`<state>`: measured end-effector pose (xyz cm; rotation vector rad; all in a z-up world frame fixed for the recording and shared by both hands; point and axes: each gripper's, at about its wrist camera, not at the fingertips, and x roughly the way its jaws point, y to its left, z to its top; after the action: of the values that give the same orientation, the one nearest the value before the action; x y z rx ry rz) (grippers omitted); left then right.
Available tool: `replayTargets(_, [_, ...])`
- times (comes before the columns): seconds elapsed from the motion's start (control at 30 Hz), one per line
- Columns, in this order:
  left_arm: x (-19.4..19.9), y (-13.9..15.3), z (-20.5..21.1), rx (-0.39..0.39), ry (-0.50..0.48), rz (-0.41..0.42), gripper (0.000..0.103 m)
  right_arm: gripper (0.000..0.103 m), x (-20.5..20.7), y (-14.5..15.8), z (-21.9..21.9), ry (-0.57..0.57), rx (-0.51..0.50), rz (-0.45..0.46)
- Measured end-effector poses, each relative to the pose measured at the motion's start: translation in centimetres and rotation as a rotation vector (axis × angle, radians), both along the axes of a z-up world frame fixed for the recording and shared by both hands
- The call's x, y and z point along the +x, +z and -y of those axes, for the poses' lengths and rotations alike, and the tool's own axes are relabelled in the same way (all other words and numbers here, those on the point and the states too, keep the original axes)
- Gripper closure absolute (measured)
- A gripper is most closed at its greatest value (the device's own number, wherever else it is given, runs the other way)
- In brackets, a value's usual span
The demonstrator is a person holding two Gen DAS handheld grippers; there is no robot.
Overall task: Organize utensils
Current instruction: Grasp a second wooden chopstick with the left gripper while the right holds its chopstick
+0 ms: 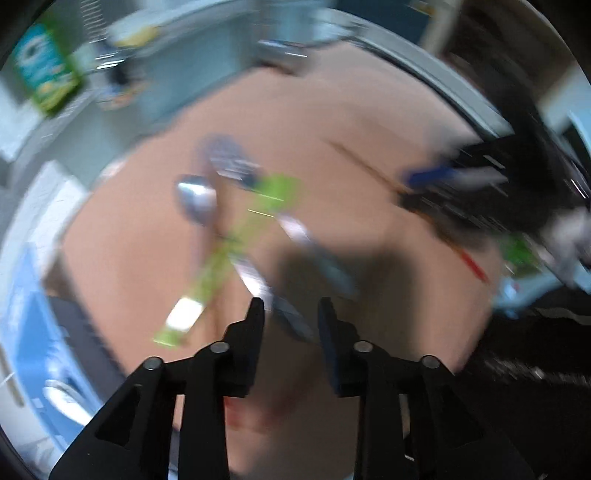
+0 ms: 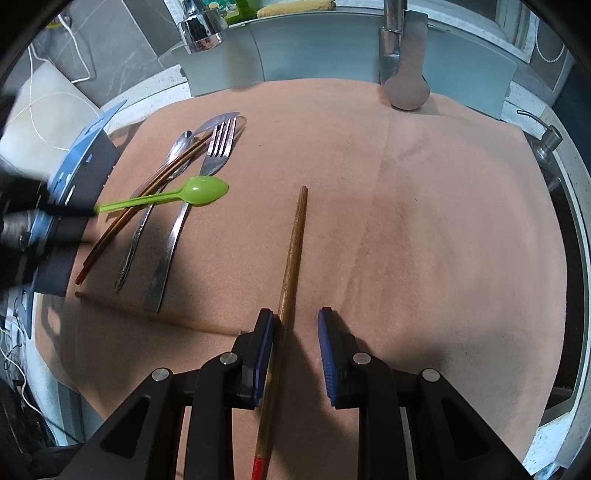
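In the right wrist view my right gripper (image 2: pixel 295 325) is open over a wooden chopstick (image 2: pixel 293 251) that lies between its fingers on the tan mat (image 2: pixel 424 221). To the left lie a green plastic spoon (image 2: pixel 192 194), a metal fork (image 2: pixel 192 214), a metal spoon (image 2: pixel 155 206), a knife (image 2: pixel 218 120) and more chopsticks (image 2: pixel 140 210). The left gripper (image 2: pixel 29 221) shows at the left edge by the green spoon's handle. The left wrist view is blurred: my left gripper (image 1: pixel 291 310) is open above the utensil pile, with the green spoon (image 1: pixel 229 243) and metal spoon (image 1: pixel 195 199) ahead.
Two taps (image 2: pixel 201 26) (image 2: pixel 395 40) and a grey sink wall (image 2: pixel 332 48) stand behind the mat. A soap pump (image 2: pixel 546 136) is at the right. A white board with cables (image 2: pixel 48 110) lies at the left. A green box (image 1: pixel 44 74) shows far left in the left wrist view.
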<state>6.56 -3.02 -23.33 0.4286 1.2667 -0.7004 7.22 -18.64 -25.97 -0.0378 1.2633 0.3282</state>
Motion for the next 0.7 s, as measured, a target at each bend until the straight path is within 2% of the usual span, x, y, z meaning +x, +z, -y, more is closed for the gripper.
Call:
replayTargets(0.17, [-3.5, -2.4, 2.5, 0.115, -0.113, -0.001, 0.073, 0.082, 0.1, 0.1, 0.0, -0.001, 0.000, -0.004])
replayTargets(0.37, [-3.4, -3.6, 3.1, 0.158, -0.127, 0.011, 0.073, 0.082, 0.3, 0.0, -0.2, 0.016, -0.016, -0.014])
replayTargets(0.53, [-3.5, -4.2, 3.9, 0.160, -0.148, 0.018, 0.073, 0.081, 0.2, 0.0, -0.5, 0.037, -0.030, -0.032])
replayTargets(0.67, [-3.6, -4.1, 4.2, 0.133, -0.127, 0.024, 0.089, 0.081, 0.1, -0.1, -0.4, 0.052, -0.031, -0.041])
replayTargets(0.7, [-3.6, -4.1, 4.2, 0.124, -0.116, 0.023, 0.090, 0.081, 0.1, -0.1, -0.4, 0.053, -0.031, -0.042])
